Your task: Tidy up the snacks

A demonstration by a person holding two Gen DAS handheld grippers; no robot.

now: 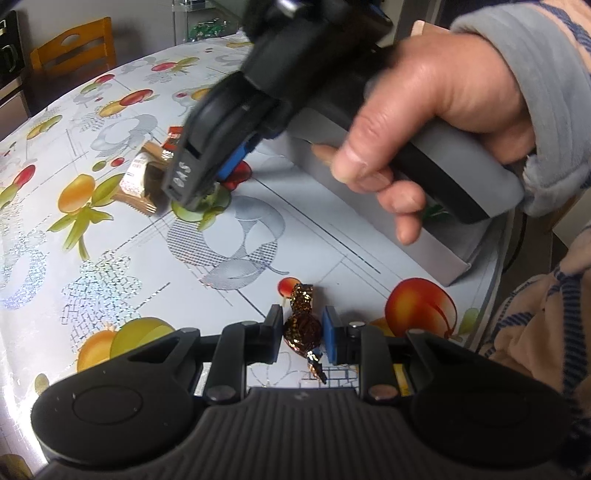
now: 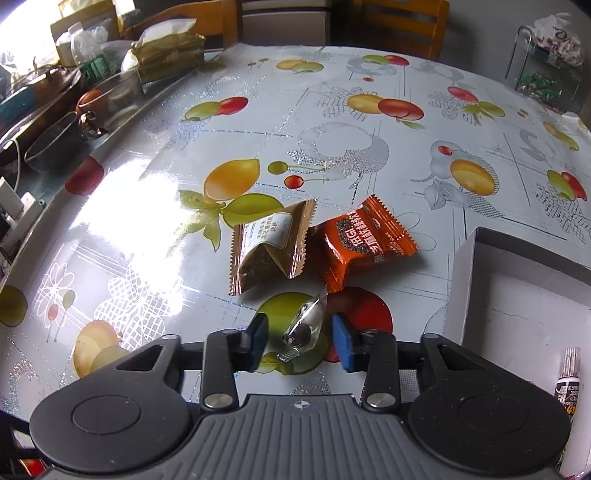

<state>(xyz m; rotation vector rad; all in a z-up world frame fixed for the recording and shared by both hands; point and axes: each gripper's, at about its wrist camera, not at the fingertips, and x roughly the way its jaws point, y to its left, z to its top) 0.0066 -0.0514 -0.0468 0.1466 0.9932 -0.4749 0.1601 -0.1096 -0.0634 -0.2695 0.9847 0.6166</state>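
Observation:
My left gripper [image 1: 302, 334] has its jaws close around a brown-and-gold foil candy [image 1: 303, 325] on the fruit-print tablecloth; the pads touch or nearly touch it. My right gripper [image 2: 300, 338] is open, with a clear-wrapped dark candy [image 2: 304, 328] lying between its fingers on the table. Just beyond it lie a tan snack packet [image 2: 271, 245] and an orange snack packet [image 2: 364, 242]. In the left wrist view the right gripper [image 1: 199, 184] points down next to those packets [image 1: 142, 181]. A white box [image 2: 517, 295] stands open to the right.
The white box also shows behind the right hand in the left wrist view [image 1: 436, 254]. A sachet [image 2: 567, 384] lies in the box. Bowls, a tissue box [image 2: 168, 53] and clutter line the left table edge. Wooden chairs [image 2: 402, 22] stand at the far side. A glass rack [image 2: 543, 70] is far right.

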